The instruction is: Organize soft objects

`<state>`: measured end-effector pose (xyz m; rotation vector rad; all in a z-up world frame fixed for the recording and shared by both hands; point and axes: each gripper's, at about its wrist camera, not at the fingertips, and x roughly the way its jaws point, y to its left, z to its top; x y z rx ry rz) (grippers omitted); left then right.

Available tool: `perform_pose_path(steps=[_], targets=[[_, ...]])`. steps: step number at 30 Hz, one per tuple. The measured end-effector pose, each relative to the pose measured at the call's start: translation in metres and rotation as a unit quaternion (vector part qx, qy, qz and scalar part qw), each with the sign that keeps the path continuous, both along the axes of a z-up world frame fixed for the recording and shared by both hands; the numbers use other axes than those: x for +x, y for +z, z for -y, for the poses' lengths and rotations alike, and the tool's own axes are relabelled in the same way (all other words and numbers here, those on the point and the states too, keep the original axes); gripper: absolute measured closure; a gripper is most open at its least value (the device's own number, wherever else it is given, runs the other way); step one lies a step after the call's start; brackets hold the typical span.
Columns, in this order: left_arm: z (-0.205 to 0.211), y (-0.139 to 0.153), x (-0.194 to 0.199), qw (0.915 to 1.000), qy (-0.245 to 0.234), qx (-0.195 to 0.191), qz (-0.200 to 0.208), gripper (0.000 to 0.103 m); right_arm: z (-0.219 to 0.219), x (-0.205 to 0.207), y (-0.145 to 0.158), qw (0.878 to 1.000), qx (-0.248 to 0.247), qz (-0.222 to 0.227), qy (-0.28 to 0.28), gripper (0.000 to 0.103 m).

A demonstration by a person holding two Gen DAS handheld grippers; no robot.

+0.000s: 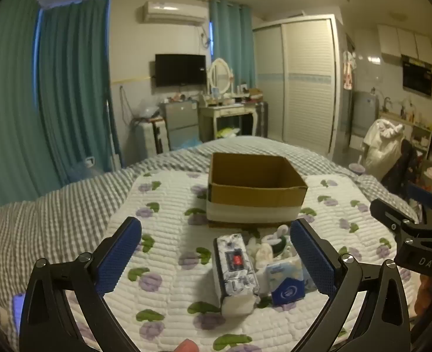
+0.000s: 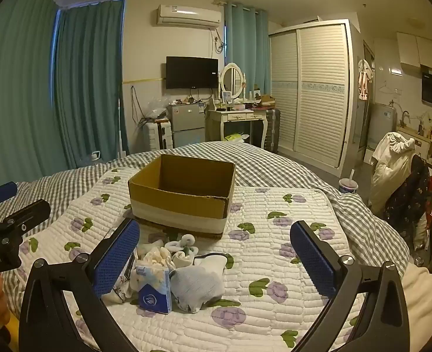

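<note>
Centrally, tissue pack (image 1: 235, 267) lies between left tongs (image 1: 216, 259) (spread).

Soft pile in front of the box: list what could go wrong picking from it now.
1. The tissue packs, socks and small plush pieces lie touching, so the open left hand-held gripper may pinch two items or drag a neighbour.
2. The right hand-held gripper is open beside the same heap; both reaching in together could collide.
3. The cardboard box sits on a soft quilt and may shift if bumped.
</note>
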<state>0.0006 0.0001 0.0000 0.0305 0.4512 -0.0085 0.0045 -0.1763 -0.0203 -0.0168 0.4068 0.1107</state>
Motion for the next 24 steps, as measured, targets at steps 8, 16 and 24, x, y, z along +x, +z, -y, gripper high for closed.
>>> perform_pose_path(steps=[8, 16, 24], targets=[[-0.002, 0.001, -0.002, 0.9999, -0.002, 0.001, 0.011, 0.0, -0.001, 0.001, -0.001, 1.0, 0.003, -0.001, 0.002, 0.0], [-0.005, 0.006, -0.001, 0.9999, 0.0, 0.006, 0.016, 0.0, 0.001, 0.002, -0.003, 1.0, 0.002, -0.003, 0.002, 0.0], [0.0, 0.008, 0.001, 0.9998, 0.002, 0.009, 0.015, 0.0, -0.002, 0.004, -0.004, 1.0, 0.001, -0.004, 0.003, 0.0]])
